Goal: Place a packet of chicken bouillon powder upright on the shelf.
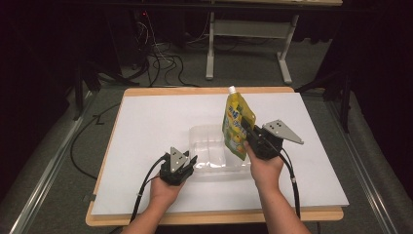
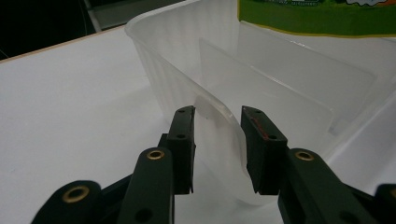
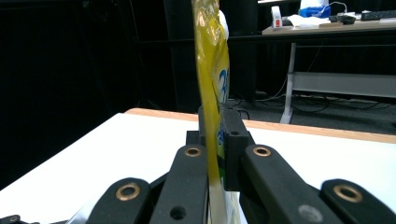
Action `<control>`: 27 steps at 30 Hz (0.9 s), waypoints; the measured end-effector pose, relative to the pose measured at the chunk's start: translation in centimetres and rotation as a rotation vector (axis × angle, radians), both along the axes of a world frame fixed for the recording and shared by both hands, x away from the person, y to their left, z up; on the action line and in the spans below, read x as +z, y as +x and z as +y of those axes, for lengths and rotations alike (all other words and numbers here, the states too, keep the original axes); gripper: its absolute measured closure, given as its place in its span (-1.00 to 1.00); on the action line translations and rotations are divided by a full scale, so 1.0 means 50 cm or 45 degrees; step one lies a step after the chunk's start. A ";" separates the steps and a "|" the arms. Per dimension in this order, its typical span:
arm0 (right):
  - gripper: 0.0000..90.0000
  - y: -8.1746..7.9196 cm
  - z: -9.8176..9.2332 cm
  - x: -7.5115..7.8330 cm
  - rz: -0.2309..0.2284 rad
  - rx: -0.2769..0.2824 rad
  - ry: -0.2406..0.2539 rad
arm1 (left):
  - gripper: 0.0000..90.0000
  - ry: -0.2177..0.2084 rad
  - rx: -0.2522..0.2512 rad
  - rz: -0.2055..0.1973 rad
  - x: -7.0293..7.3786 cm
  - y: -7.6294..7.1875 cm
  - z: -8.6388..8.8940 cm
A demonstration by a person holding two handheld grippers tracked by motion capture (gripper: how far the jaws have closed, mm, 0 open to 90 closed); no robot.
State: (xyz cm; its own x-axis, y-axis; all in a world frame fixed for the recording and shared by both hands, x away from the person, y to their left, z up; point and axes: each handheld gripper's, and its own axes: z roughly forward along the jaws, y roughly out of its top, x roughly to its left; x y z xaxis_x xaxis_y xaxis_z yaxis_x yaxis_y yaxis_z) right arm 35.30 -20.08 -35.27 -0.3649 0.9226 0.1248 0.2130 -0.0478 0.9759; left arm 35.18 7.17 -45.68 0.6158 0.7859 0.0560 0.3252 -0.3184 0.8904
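A clear plastic container [image 1: 209, 141] sits on the white table top. My left gripper [image 1: 187, 163] is at its near left corner, and in the left gripper view the two jaws [image 2: 217, 116] close on the container's thin wall [image 2: 159, 60] from both sides. My right gripper [image 1: 250, 136] is shut on a yellow drink pouch [image 1: 236, 122] with a white spout, holding it upright over the container's right part. In the right gripper view the pouch [image 3: 210, 70] stands edge-on, pinched between the jaws [image 3: 217, 121]. The pouch's green lower edge [image 2: 317, 16] hangs above the container's far side.
The white board [image 1: 156, 126] covers a wooden table and has free room to the left, behind and to the right of the container. Beyond the table's far edge are floor cables [image 1: 165, 63] and a grey desk frame [image 1: 253, 29].
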 end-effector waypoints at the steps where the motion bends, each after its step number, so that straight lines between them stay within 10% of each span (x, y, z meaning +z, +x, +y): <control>1: 1.00 0.000 0.002 -0.001 0.007 0.000 0.004 | 0.48 0.001 0.000 0.000 0.000 0.000 0.000; 27: 1.00 0.002 -0.001 -0.032 -0.003 0.003 0.015 | 0.48 0.002 0.001 -0.003 0.000 0.000 0.000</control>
